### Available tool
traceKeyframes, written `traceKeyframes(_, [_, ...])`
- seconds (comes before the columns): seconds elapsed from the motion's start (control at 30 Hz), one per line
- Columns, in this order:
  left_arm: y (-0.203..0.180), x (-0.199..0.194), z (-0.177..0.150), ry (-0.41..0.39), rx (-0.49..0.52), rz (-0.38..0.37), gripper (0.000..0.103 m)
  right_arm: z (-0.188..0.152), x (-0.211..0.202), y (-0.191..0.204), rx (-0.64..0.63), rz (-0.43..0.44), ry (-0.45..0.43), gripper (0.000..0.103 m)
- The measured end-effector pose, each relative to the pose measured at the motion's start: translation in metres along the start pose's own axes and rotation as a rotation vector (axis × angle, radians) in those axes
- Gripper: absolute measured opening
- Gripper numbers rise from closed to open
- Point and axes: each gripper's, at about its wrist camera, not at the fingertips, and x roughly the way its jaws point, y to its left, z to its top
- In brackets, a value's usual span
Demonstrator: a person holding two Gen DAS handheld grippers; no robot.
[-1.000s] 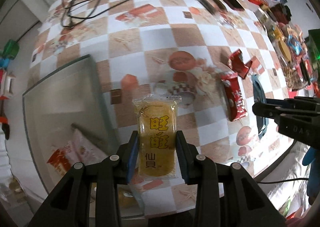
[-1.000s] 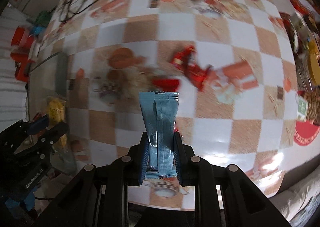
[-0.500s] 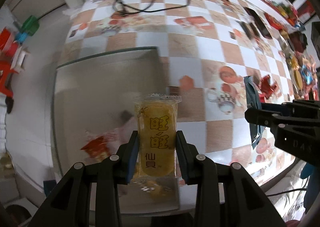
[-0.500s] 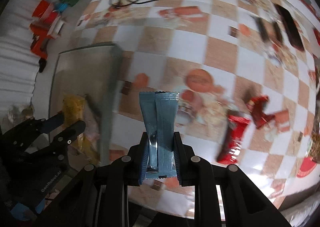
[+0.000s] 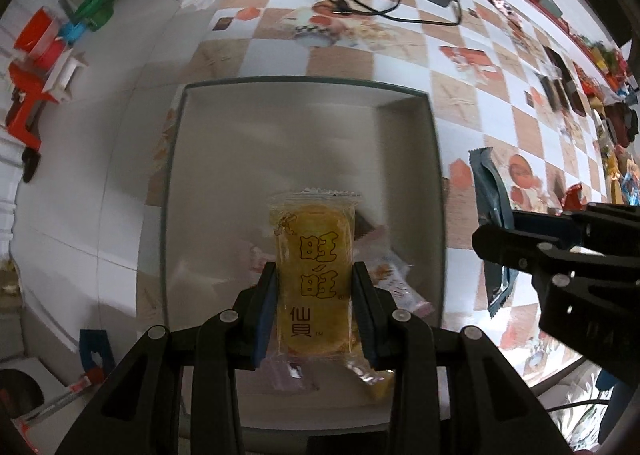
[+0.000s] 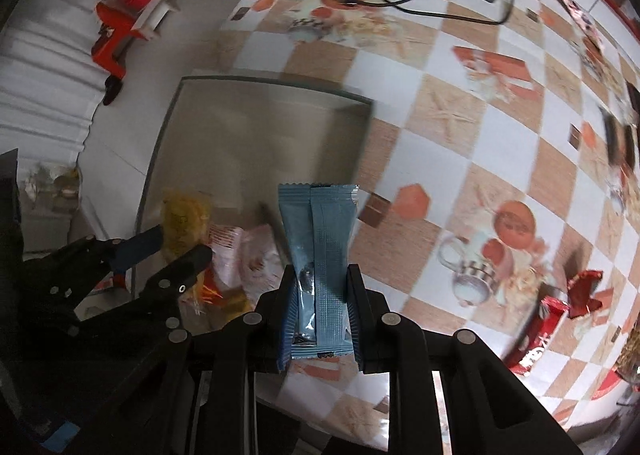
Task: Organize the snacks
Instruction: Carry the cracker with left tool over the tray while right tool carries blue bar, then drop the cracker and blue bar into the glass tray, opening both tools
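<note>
Both grippers have shifted over the clear rectangular plastic bin (image 5: 434,159): left gripper (image 5: 314,305) jaws clamped on the yellow rice-cracker packet (image 5: 314,259), right gripper (image 6: 320,311) jaws on the blue foil snack bar (image 6: 318,251).

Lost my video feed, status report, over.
Left gripper shut on yellow rice cracker pack over the tray. Right gripper shut on blue snack bar beside it. Nothing blocking.

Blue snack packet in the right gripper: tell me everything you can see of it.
The blue snack packet is a slim matte foil-like sachet with a lengthwise back seam facing the camera and crimped, serrated ends. It is clamped near its lower end between the right gripper pads, its upper part flaring wider. It hangs above the table edge, beside the grey tray, touching nothing else.
</note>
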Motion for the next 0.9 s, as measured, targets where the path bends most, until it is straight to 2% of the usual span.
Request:
traceKeyframes(0.57, [0.024, 0.019, 0.004, 0.045, -0.023, 0.002, 0.04, 0.03, 0.038, 0.034, -0.024, 0.005, 0.057, 0.024])
traceKeyframes(0.67, [0.025, 0.019, 0.003, 0.051, -0.028, 0.013, 0.052, 0.032, 0.041, 0.038, -0.03, 0.008, 0.068, 0.025])
traceKeyframes(0.73, [0.025, 0.019, 0.002, 0.047, -0.035, 0.022, 0.067, 0.032, 0.043, 0.039, -0.027, 0.015, 0.079, 0.025])
traceKeyframes(0.77, [0.025, 0.018, 0.002, 0.044, -0.037, 0.023, 0.068, 0.032, 0.044, 0.038, -0.026, 0.015, 0.082, 0.027])
traceKeyframes(0.8, [0.025, 0.018, 0.001, 0.044, -0.038, 0.024, 0.071, 0.031, 0.043, 0.036, -0.025, 0.015, 0.083, 0.031])
traceKeyframes(0.87, [0.024, 0.017, 0.0, 0.046, -0.037, 0.03, 0.075, 0.029, 0.04, 0.034, -0.022, 0.01, 0.07, 0.072])
traceKeyframes(0.9, [0.024, 0.017, 0.0, 0.046, -0.037, 0.033, 0.076, 0.028, 0.038, 0.033, -0.022, 0.008, 0.056, 0.075])
